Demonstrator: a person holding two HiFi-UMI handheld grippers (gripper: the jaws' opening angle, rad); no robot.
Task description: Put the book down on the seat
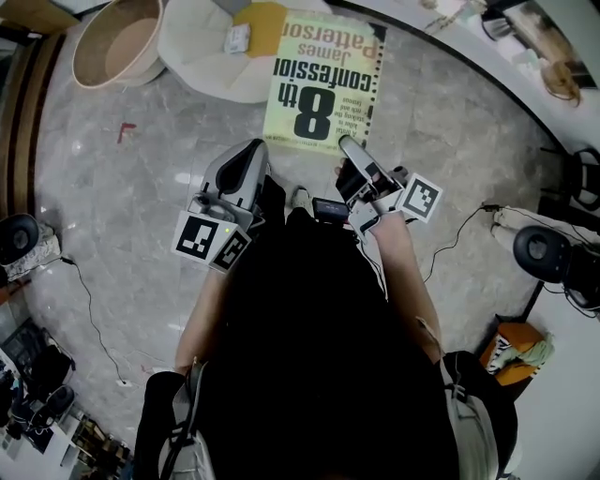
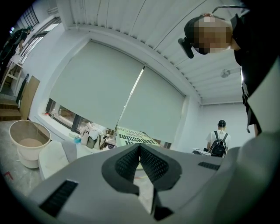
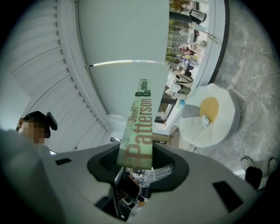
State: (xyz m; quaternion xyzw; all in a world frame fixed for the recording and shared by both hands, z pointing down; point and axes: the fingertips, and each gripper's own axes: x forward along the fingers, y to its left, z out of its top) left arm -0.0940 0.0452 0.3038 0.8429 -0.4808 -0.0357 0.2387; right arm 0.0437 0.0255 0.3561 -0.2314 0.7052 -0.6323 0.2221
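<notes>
The right claw (image 1: 354, 159) is clamped on the lower edge of the book (image 1: 323, 82). In the right gripper view its spine, printed "Patterson", stands between the two pads. In the head view the book sits in the upper middle of the frame, held roughly flat with its pale green cover facing up above the grey marble floor (image 1: 141, 178). The white seat (image 1: 202, 52), with a yellow cushion (image 1: 260, 23) on it, lies at the top of the frame. The book's upper left corner overlaps the seat's edge in the picture. A tan round basket (image 1: 117, 42) stands beside the seat in the upper left. The left claw (image 2: 140, 151) is lower left of the book, its ribbed pads closed together at the tips with nothing between them.
</notes>
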